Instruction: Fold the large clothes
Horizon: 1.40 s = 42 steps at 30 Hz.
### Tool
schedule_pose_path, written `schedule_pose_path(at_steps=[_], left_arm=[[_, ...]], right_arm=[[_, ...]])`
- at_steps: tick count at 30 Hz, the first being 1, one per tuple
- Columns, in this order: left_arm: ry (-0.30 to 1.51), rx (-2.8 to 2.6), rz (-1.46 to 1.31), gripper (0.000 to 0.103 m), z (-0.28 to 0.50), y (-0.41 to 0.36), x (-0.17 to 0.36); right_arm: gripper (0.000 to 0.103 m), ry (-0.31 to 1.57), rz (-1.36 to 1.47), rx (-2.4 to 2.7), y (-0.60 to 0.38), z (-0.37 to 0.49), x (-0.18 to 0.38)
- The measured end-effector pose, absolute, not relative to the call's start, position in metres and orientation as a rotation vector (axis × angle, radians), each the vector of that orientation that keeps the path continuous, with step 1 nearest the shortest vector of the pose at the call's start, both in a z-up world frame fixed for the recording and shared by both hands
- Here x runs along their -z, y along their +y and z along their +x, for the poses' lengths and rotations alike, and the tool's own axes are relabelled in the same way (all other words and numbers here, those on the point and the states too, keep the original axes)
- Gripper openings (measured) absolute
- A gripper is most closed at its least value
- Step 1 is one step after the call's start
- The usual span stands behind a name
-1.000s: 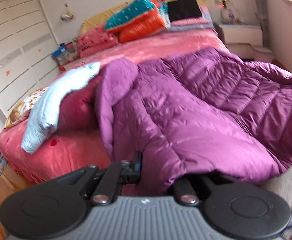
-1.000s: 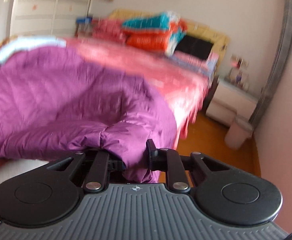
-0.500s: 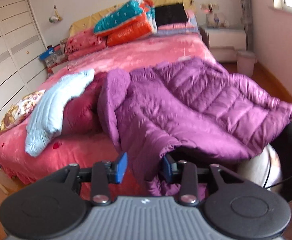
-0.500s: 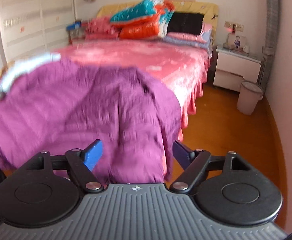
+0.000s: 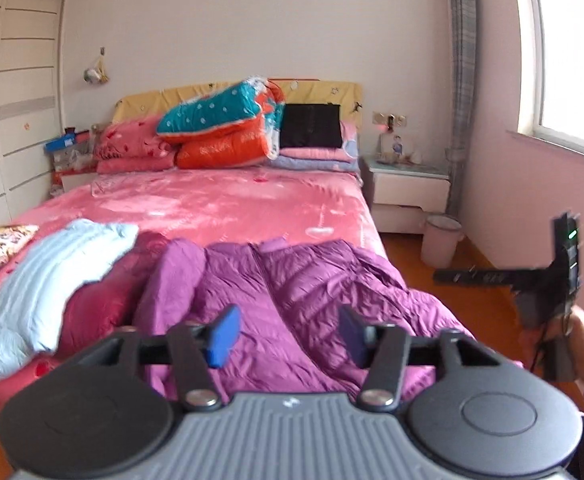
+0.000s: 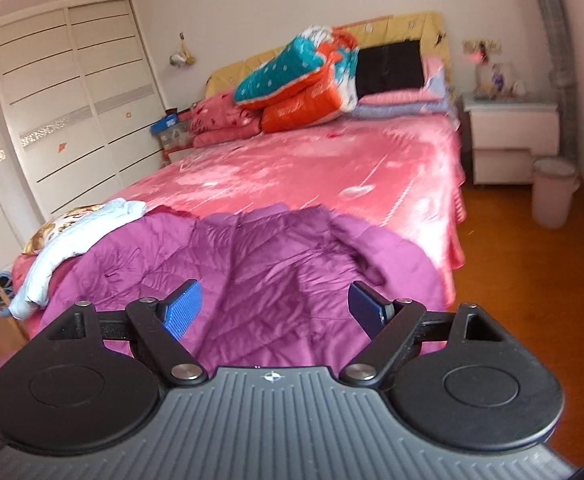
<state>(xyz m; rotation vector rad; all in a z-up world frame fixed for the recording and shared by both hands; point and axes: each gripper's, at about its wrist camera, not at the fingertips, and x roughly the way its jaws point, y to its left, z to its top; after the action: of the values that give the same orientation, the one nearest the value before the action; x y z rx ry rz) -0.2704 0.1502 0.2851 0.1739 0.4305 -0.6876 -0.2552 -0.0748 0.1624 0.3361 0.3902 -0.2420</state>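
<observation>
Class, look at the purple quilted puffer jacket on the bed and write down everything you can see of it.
The purple quilted puffer jacket looks shiny and padded, stitched in narrow bands. It lies rumpled and spread at the foot of the pink bed, its near edge hanging over the side. A front seam runs down its middle, and a sleeve bulges at its left. A pale blue garment lies beside it, over a dark red cloth that meets the jacket's left edge. Neither gripper touches it.
</observation>
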Motion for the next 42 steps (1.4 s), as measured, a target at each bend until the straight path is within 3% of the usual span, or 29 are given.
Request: schedule_pose_path(at_steps=[4, 10, 13, 16, 18, 23, 33, 42], left_arm=[[0.469, 0.563, 0.269, 0.066, -0.241, 0.145, -0.263], [0.642, 0.344, 0.261, 0.062, -0.156, 0.146, -0.187], [0.717, 0.275, 0.225, 0.05, -0.119, 0.151, -0.154], [0.765, 0.25, 0.176, 0.031, -0.095, 0.152, -0.129], [0.783, 0.253, 0.133, 0.007, -0.086, 0.151, -0.124], [0.726, 0.285, 0.015, 0.002, -0.082, 0.154, -0.152], [0.398, 0.218, -0.018, 0.002, -0.035, 0.185, -0.273], [0.475, -0.062, 0.145, 0.005, 0.067, 0.218, -0.236]], right_arm=[[0.102, 0.436, 0.399, 0.236, -0.075, -0.215, -0.135], [0.103, 0.499, 0.373, 0.247, -0.07, -0.171, -0.091], [0.103, 0.511, 0.338, 0.258, -0.069, -0.16, -0.072], [0.103, 0.529, 0.272, 0.273, -0.066, -0.148, -0.054], [0.103, 0.546, 0.248, 0.277, -0.064, -0.142, -0.041], [0.103, 0.573, 0.236, 0.291, -0.065, -0.133, -0.013], [0.103, 0.561, 0.162, 0.312, -0.055, -0.119, -0.002], [0.103, 0.568, 0.123, 0.321, -0.057, -0.108, -0.002]])
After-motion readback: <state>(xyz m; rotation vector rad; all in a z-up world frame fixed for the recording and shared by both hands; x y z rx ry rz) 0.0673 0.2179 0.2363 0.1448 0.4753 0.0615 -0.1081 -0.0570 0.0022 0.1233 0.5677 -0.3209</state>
